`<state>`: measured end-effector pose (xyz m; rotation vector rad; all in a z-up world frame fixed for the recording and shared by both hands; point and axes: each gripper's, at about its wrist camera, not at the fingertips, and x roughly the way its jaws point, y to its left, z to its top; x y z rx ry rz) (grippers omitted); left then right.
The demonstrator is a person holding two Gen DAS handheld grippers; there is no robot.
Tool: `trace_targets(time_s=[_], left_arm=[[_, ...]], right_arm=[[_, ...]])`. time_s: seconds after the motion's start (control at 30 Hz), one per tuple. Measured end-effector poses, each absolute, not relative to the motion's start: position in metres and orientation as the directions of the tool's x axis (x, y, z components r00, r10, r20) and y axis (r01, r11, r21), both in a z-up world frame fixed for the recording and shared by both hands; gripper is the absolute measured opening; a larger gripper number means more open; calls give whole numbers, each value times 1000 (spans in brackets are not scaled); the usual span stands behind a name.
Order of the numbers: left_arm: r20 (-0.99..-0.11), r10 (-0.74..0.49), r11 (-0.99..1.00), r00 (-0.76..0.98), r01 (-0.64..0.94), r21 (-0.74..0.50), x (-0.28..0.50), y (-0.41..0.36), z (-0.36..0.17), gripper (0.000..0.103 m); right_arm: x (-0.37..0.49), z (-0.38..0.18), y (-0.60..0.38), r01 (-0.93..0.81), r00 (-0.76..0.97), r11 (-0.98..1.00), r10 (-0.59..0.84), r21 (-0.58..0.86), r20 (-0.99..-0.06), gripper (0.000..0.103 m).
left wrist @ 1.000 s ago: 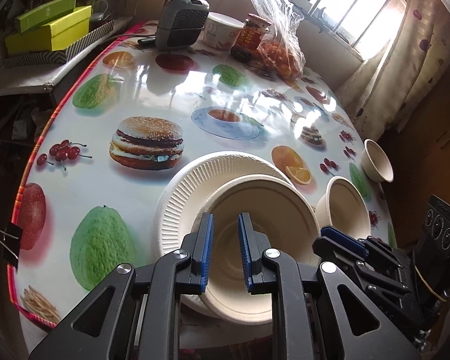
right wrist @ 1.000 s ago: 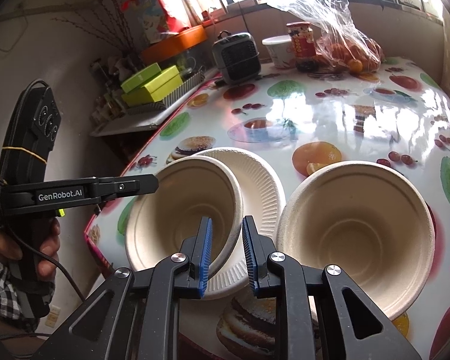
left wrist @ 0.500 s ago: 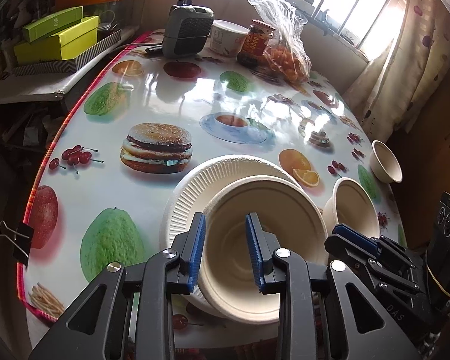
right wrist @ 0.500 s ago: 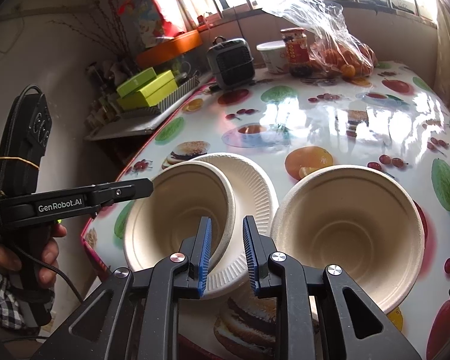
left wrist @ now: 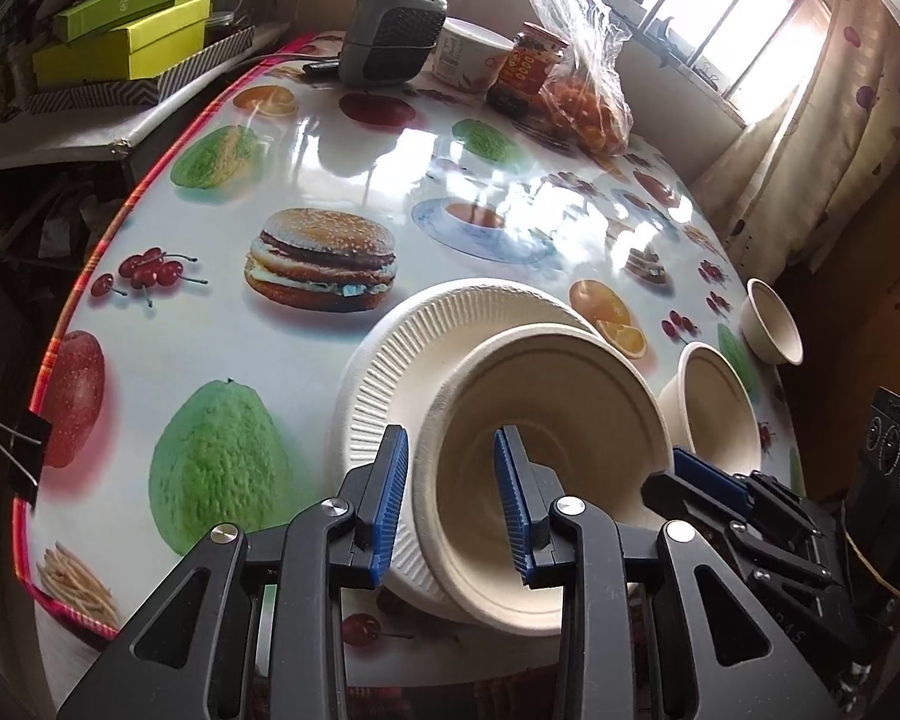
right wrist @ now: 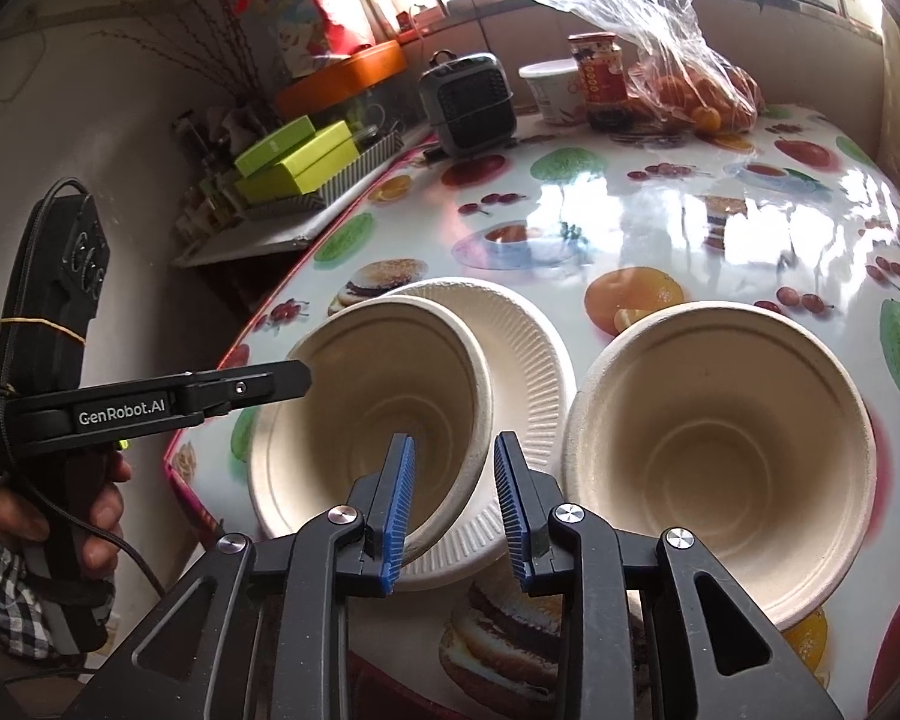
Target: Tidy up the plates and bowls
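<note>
The left hand-held gripper [left wrist: 450, 501] and the right hand-held gripper [right wrist: 453, 507] had both just been opening, each straddling the rim of the bowl [left wrist: 546, 468] without pinching it. The bowl sat on the ribbed plate [left wrist: 384, 372] near the desk's [left wrist: 270, 192] near edge. A clean step would centre it before reaching for the second bowl [right wrist: 720, 456] alongside.

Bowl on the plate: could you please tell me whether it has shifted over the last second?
No. In the left wrist view the bowl still covers the plate's right side, its rim equally near the orange print.
</note>
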<state>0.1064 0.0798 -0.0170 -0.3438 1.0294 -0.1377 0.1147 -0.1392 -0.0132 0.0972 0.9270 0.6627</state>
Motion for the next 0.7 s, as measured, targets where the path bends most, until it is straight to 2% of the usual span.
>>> trace_targets(time_s=[0.37,0.7], left_arm=[[-802,-288,935,523,-27,-354,105,73,-4,31],[-784,-335,933,523,69,-353,127,34,21,31]], right_arm=[[114,-5,-146,-471,451,809,563,351,-692,25],[118,21,-187,-415,542,838,541,354,-643,25]])
